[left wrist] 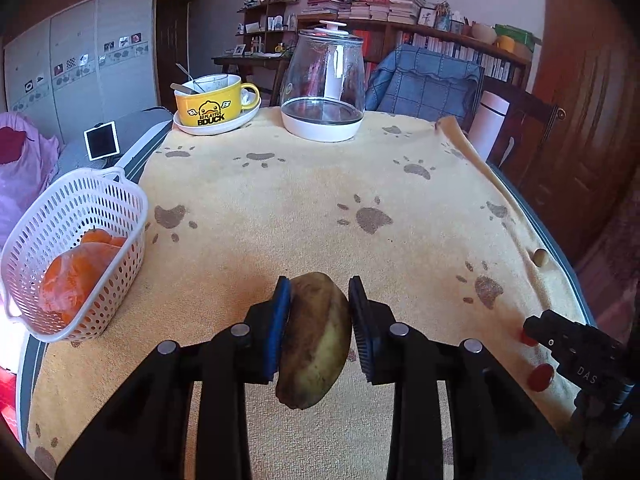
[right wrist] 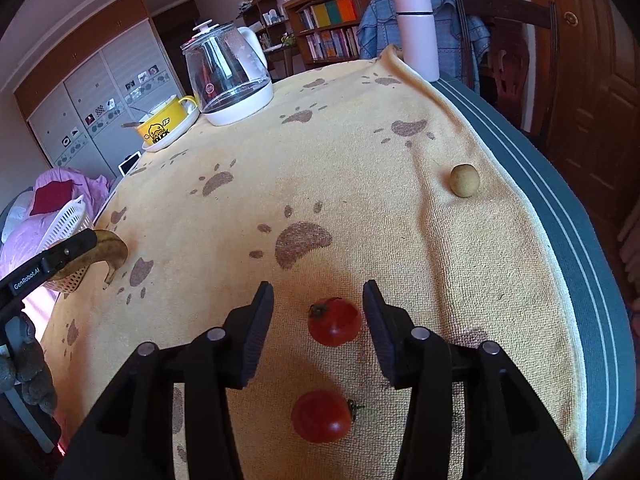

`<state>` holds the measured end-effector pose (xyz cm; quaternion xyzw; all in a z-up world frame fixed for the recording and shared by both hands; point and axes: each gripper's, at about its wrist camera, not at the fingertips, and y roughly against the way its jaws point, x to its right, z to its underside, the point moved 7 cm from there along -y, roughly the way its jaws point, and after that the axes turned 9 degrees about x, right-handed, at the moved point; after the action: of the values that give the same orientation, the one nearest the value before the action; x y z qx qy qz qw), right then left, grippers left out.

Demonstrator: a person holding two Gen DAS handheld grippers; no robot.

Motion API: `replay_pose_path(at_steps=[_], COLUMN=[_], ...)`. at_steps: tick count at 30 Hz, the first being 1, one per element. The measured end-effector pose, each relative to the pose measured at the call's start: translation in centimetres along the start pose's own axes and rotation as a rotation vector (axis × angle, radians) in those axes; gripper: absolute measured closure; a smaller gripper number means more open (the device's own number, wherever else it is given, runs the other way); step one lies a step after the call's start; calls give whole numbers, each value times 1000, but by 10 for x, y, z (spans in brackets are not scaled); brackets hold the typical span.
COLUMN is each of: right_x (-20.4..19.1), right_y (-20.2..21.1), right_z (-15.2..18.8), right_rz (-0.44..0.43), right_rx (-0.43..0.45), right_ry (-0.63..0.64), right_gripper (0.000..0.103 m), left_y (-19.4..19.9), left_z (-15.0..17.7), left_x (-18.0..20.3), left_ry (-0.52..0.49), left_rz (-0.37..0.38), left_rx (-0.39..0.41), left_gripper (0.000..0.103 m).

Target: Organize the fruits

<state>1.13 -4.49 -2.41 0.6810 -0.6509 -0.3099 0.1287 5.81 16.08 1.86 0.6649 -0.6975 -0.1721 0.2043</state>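
Left gripper (left wrist: 320, 328): clamps a browned yellow banana (left wrist: 314, 340), long axis along the fingers.
Right gripper (right wrist: 318, 324): wide, straddling a small red tomato (right wrist: 334, 322).
White plastic lattice basket (left wrist: 76, 216): forward-left of the banana, nearer the left hand.

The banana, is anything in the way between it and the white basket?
Nothing visible blocks it. The banana sits in the left hand-held gripper, and only bare yellow towel lies between it and the white basket on the left, which already holds oranges.
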Motion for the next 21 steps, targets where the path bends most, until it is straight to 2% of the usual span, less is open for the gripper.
replay_pose_path(at_steps=[9,11,13,16,21], right_x=[-2,-5,-5,-3,2], right_y=[-2,1,4,9,13], right_z=[11,16,19,20,23], right_rz=[68,75,83,86,88], right_rx=[-56,-61,-61,-67,-73], right_ry=[76,109,128,127,130], right_gripper=[46,46,46,47,48], left_y=[12,11,8,6,9], left_z=[-2,4,12,29,53], left_x=[-6,-12,-20,-27,-21], left_ry=[-6,15,40,61,78], left_rz=[10,2,-6,-13,24], left_rx=[30,8,-17,-69,-134], left_gripper=[77,70,45,43,43])
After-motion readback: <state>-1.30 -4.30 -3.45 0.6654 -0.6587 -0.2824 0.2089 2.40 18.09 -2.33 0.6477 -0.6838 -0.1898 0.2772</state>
